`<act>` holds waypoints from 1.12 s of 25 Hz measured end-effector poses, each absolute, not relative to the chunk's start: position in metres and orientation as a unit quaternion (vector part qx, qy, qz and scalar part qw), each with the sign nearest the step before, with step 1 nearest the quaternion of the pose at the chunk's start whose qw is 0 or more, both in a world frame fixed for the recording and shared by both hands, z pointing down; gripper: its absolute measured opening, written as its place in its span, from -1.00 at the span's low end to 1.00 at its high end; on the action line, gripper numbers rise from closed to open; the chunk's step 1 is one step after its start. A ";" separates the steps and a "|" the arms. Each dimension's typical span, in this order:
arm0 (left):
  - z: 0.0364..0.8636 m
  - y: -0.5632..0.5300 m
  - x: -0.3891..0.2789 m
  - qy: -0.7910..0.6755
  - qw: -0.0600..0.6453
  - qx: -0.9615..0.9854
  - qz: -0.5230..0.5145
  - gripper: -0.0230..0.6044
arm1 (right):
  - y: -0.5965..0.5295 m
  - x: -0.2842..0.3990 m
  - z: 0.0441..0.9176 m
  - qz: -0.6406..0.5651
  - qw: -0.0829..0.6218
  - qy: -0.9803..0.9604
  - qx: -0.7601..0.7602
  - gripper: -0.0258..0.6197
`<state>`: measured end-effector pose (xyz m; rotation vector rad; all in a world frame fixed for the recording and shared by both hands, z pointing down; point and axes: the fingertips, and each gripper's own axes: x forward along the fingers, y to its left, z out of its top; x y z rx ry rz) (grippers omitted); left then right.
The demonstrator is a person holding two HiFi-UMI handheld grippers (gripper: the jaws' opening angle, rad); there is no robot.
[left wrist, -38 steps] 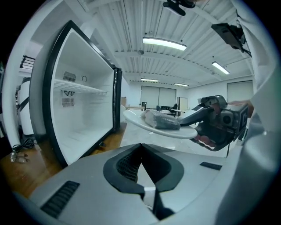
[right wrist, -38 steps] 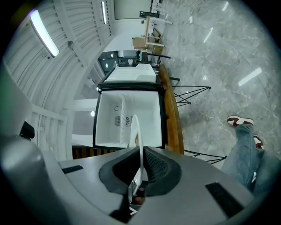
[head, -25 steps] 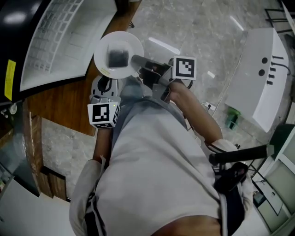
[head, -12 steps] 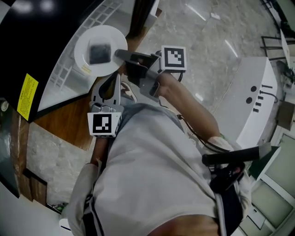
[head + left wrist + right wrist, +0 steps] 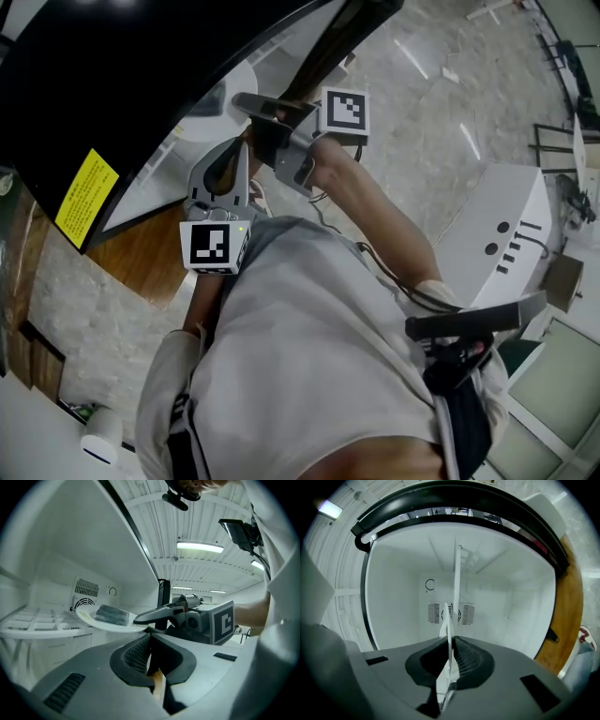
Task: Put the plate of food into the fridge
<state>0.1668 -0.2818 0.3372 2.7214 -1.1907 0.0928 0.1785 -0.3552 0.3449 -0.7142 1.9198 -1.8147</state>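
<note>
A white plate carries a dark block of food. My right gripper is shut on its near rim and holds it level just inside the open fridge, above a white wire shelf. In the right gripper view the plate shows edge-on between the jaws of the right gripper. In the head view the fridge's black top hides most of the plate; the right gripper reaches under it. My left gripper hangs below, shut and empty; in its own view the left gripper points at the plate.
The fridge's back wall has a round vent and a middle shelf seen edge-on. A yellow label is on the black outer face. A wooden panel, marble floor and a white machine lie around the person.
The right gripper has carried the plate up and left, in under the fridge's black top, so most of it is now hidden in the head view. The left gripper has stayed below it.
</note>
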 end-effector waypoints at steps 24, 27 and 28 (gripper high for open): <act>0.328 -0.313 0.157 -0.453 0.154 0.877 -0.037 -0.87 | -0.357 0.170 0.320 -0.594 0.138 0.766 -0.204 -0.55; 0.326 -0.317 0.150 -0.463 0.155 0.872 -0.037 -0.87 | -0.350 0.177 0.313 -0.574 0.144 0.780 -0.201 -0.55; 0.327 -0.318 0.148 -0.466 0.155 0.870 -0.035 -0.87 | -0.347 0.181 0.313 -0.573 0.157 0.778 -0.204 -0.55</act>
